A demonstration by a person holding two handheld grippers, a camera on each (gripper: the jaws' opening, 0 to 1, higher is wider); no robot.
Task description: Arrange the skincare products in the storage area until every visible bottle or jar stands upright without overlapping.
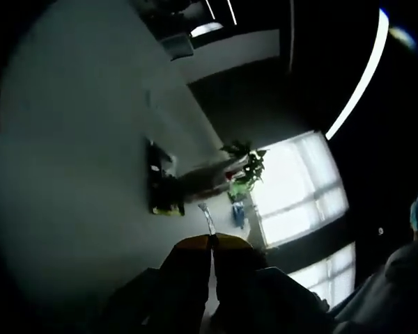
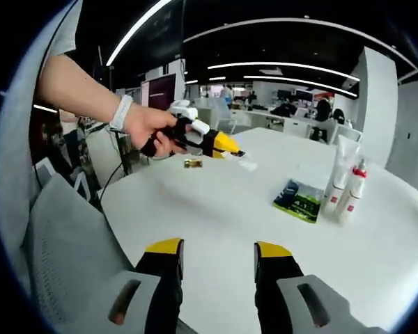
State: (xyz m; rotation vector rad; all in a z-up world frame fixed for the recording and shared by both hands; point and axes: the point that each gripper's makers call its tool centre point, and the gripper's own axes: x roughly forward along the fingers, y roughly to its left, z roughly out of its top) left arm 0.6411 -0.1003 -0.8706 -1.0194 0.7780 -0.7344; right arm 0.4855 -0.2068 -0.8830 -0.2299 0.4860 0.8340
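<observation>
Right gripper view, from left to right: a person's bare forearm with a white wristband (image 2: 120, 113) reaches in, its hand (image 2: 148, 125) wrapped around the left gripper (image 2: 237, 151), a white and black tool with yellow-tipped jaws. Those jaws are pressed together on a small clear plastic sachet (image 2: 246, 164), which hangs just above the white round table (image 2: 216, 209). A small gold-coloured packet (image 2: 192, 163) lies on the table just below that gripper. Further right lies a flat dark green printed pouch (image 2: 297, 200), and just beside it stand a tall white tube (image 2: 340, 174) and a white bottle with a red cap and red label (image 2: 352, 191), both upright, close together. At the bottom, the right gripper (image 2: 219, 254) holds its black, yellow-tipped jaws wide apart with nothing between them, above the near table edge.

Left gripper view is dim and rolled over: the closed jaws grip the clear sachet (image 1: 207, 218), with the green pouch (image 1: 165, 198) lying on the pale table beyond and a potted green plant (image 1: 245, 170) before bright windows.
</observation>
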